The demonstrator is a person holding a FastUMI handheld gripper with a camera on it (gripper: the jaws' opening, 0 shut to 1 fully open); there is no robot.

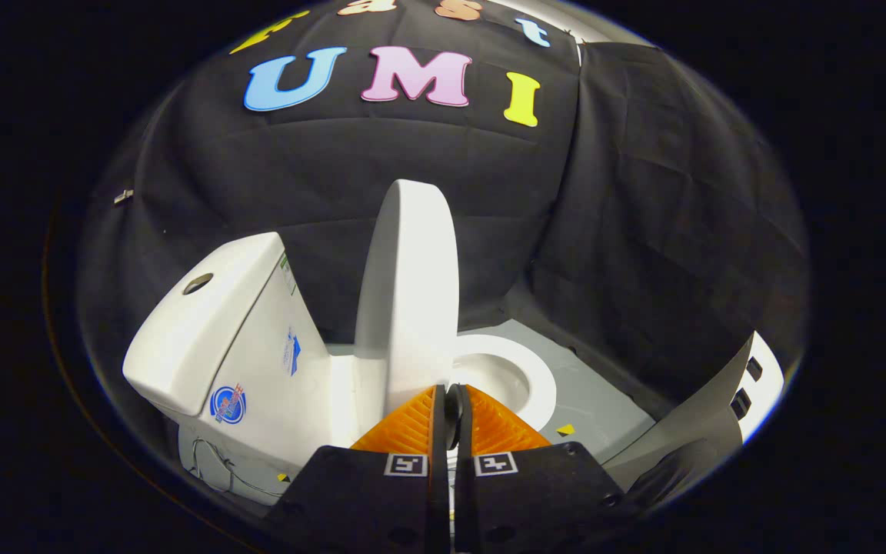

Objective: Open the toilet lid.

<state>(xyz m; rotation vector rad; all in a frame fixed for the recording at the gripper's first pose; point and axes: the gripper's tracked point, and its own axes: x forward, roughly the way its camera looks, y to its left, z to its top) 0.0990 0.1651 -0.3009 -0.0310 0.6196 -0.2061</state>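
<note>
A white toilet lid (410, 292) stands nearly upright on its hinge, edge-on to the camera, with the tank (204, 338) to one side of it and the exposed seat ring (524, 377) and bowl to the other, inside a booth hung with black cloth (643, 231). The gripper (451, 400) sits at the lid's lower edge, its two orange fingers (404, 427) drawn almost together with just a narrow slit between them; a thin dark strip lies in that slit, and whether the pads pinch the lid's rim or merely rest against it cannot be told. The job appears to be in its closing step: the lid is raised and close to leaning back toward the tank. The next move likely calls for easing the lid the last bit rearward until it rests on its own, then parting the fingers and drawing clear without tugging it forward. Counted in the scene: one toilet, one lid, one tank with a single round flush button (198, 283) on top, one seat ring, two fingers, and two square markers (406, 464) on the gripper body, over a grey floor (604, 400)
</note>
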